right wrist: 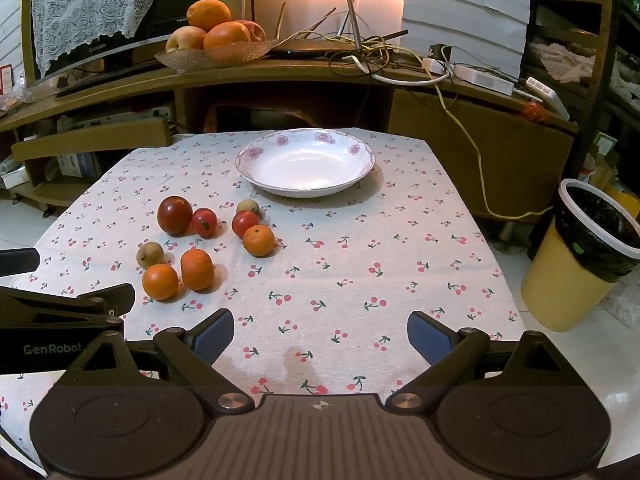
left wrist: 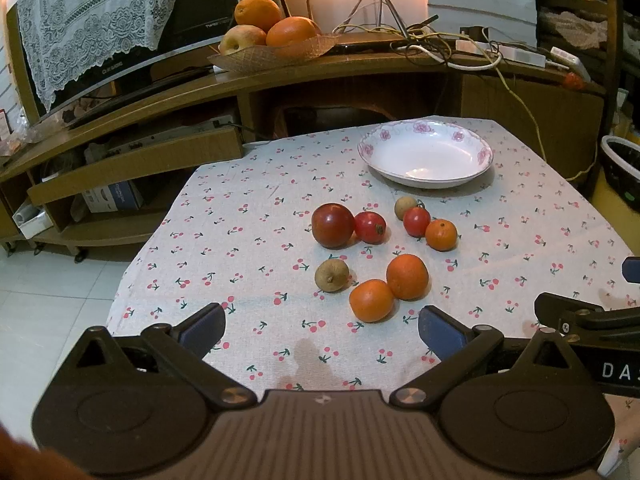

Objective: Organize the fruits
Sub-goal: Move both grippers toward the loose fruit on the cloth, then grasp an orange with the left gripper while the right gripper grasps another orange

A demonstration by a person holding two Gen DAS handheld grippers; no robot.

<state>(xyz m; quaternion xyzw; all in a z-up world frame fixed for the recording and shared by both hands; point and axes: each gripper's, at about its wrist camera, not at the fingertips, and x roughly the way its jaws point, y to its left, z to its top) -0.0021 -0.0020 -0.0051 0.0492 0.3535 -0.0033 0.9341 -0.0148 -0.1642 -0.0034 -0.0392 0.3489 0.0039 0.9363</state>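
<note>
Fruits lay loose on the cherry-print tablecloth (right wrist: 360, 264): a dark red apple (right wrist: 174, 215) touching a small red tomato (right wrist: 204, 222), two oranges (right wrist: 160, 281) side by side, with a brown longan (right wrist: 149, 254) at their 11 o'clock. The flowered white plate (right wrist: 306, 162) sat at 1 o'clock from the group. The left gripper (left wrist: 320, 330) and the right gripper (right wrist: 320, 334) hovered low, fingers spread wide, gripping nothing.

The bin (left wrist: 624, 168) is cut by the right edge in the left view; the counter's (right wrist: 360, 264) near edge hides behind the gripper (right wrist: 320, 338).
</note>
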